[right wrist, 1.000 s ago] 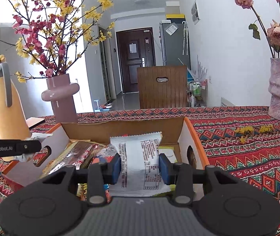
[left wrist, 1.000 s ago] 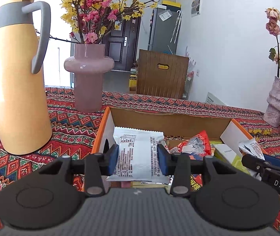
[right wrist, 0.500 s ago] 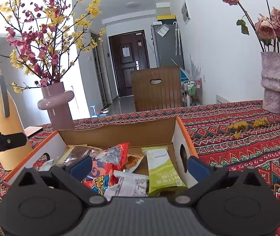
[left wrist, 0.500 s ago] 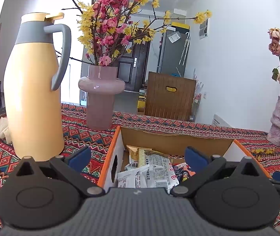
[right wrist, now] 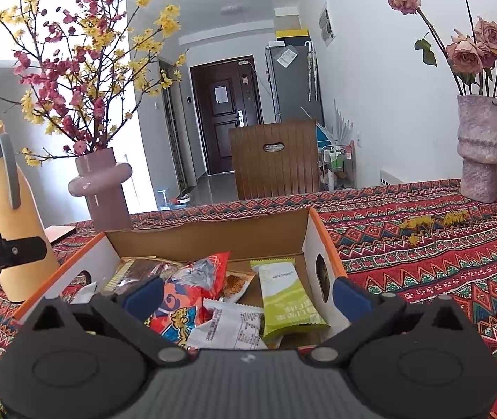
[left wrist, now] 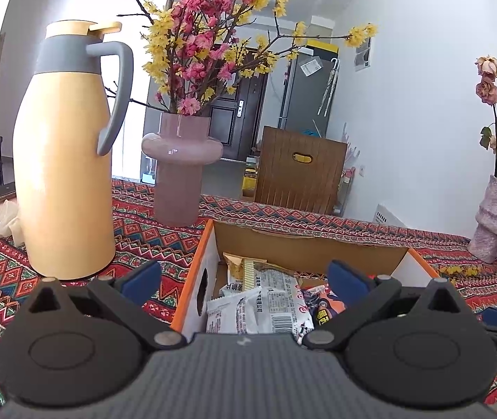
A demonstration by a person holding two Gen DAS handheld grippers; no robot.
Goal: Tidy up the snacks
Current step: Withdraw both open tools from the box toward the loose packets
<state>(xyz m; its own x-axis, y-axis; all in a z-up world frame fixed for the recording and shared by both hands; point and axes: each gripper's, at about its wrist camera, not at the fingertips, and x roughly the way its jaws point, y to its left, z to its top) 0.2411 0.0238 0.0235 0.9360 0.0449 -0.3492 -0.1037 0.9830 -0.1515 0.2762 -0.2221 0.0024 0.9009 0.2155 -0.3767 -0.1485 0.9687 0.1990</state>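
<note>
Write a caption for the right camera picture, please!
Open right gripper above a cardboard box of snack packets.

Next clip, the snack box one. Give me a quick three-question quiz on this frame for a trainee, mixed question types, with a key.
1. True or false: the left gripper holds a packet.
2. Which packet lies nearest the cardboard box's right-hand wall in the right wrist view? A) the green packet B) the red packet C) the white packet
3. What stands between the yellow jug and the box in the left wrist view?

Key
1. False: both it and the right gripper are open and empty.
2. A
3. The pink vase of blossom branches.
</note>
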